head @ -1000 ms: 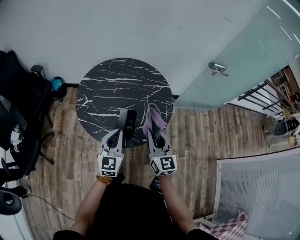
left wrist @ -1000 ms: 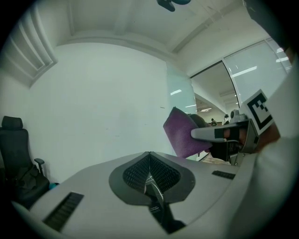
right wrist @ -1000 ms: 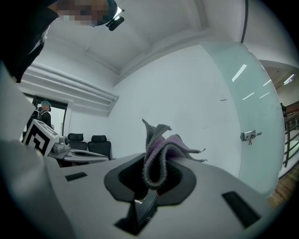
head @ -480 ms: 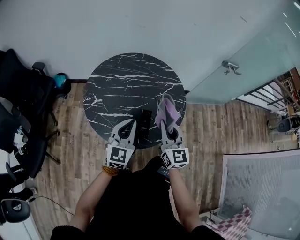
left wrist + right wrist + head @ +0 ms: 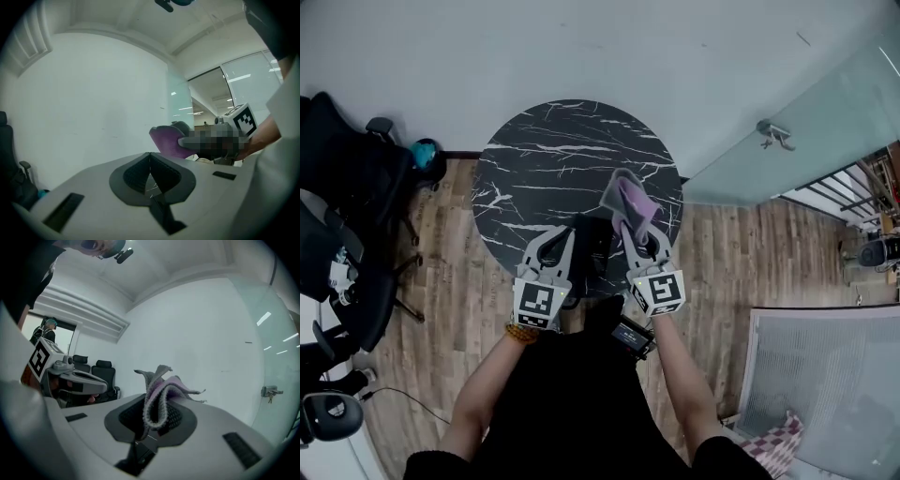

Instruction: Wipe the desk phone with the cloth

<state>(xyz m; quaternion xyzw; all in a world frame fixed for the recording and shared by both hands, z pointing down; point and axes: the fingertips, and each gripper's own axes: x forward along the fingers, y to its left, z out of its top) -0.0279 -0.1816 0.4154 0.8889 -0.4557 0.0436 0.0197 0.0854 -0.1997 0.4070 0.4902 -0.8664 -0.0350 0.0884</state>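
Over the near edge of the round marble table [image 5: 572, 159], two grippers flank the dark desk phone [image 5: 592, 247].

From the head view, the phone sits on the table's near rim, between the left gripper [image 5: 563, 234] and the right gripper [image 5: 630, 231], just beside both; whether either touches it cannot be told. In the left gripper view the jaws are pressed together with nothing between them, and the phone does not show past them. The right gripper's jaws are clamped on a folded purple-and-grey cloth [image 5: 159, 397], which stands up out of them and reaches over the table beyond the phone's right side, clear of the phone. Black office chairs [image 5: 347, 216] stand well apart to the left.
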